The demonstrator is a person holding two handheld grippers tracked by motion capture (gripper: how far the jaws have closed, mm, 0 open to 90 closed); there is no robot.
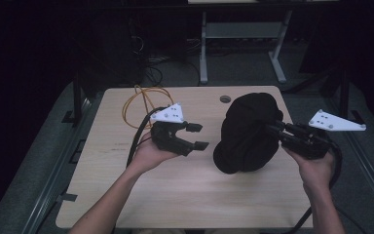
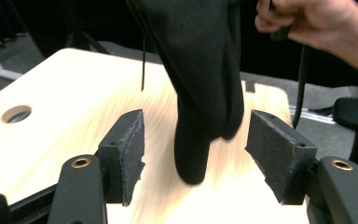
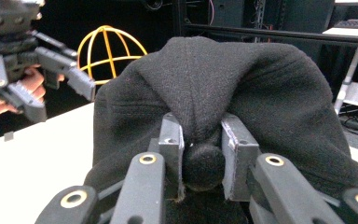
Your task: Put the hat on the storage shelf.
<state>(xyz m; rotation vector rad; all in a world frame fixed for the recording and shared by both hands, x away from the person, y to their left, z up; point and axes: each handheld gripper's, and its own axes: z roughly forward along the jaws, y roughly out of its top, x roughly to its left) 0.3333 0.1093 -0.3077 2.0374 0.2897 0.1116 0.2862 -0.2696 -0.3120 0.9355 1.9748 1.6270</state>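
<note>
The right gripper [image 3: 201,140] is clamped on a fold of the black knit beanie [image 1: 248,131], probably lifting it so the left gripper [image 1: 198,136], its jaws apart, can reach the hanging edge.

hat [image 1: 247,131] on table [image 1: 175,195] right side, wire frame [image 1: 141,105] far left

The right gripper [image 1: 276,128] is clamped on a black hat [image 1: 248,131] over the table [image 1: 185,195]. The left gripper [image 1: 198,137] is spread, beside a yellow wire frame [image 1: 139,103].
</note>
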